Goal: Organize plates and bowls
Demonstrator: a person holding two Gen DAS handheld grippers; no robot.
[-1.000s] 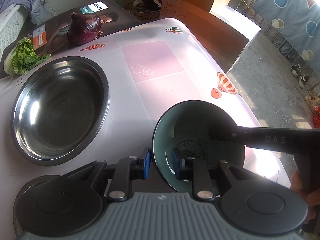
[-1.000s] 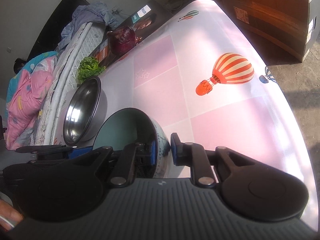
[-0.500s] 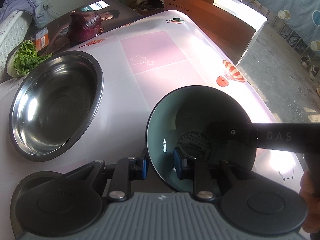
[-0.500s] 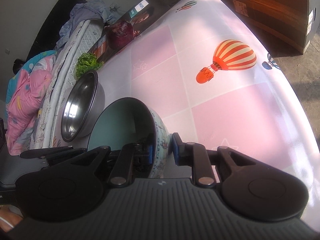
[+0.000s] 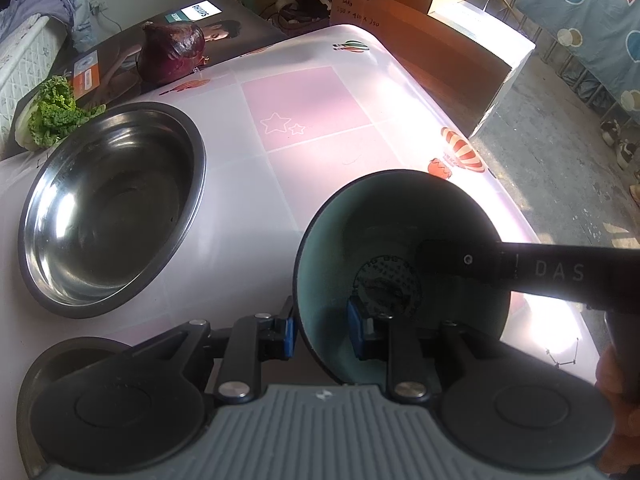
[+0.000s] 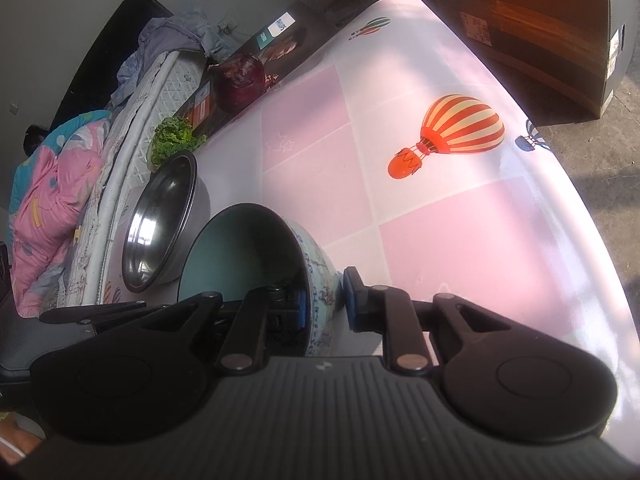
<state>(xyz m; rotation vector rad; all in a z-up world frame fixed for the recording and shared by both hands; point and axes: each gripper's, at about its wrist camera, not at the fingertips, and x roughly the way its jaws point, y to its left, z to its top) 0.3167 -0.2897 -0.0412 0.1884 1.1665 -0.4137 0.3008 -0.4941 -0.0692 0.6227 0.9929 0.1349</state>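
A bench (image 5: 312,168) draped in a glossy pink-and-white checked cloth printed with hot-air balloons carries an empty steel basin (image 5: 112,208) at nine o'clock. At the far edge, near eleven o'clock, a flat printed box (image 5: 168,52) bears a red onion (image 5: 172,54), with leafy greens (image 5: 52,114) just beside the basin.

On the worktop (image 5: 312,184) the metal basin (image 5: 112,208) sits left of the ceramic bowl (image 5: 400,256), near it but apart. Behind the basin lies the lettuce (image 5: 52,116), and further back the red cabbage (image 5: 172,54) rests on a flat printed box (image 5: 224,26). Cardboard boxes (image 5: 420,20) stand beyond the worktop's far right edge
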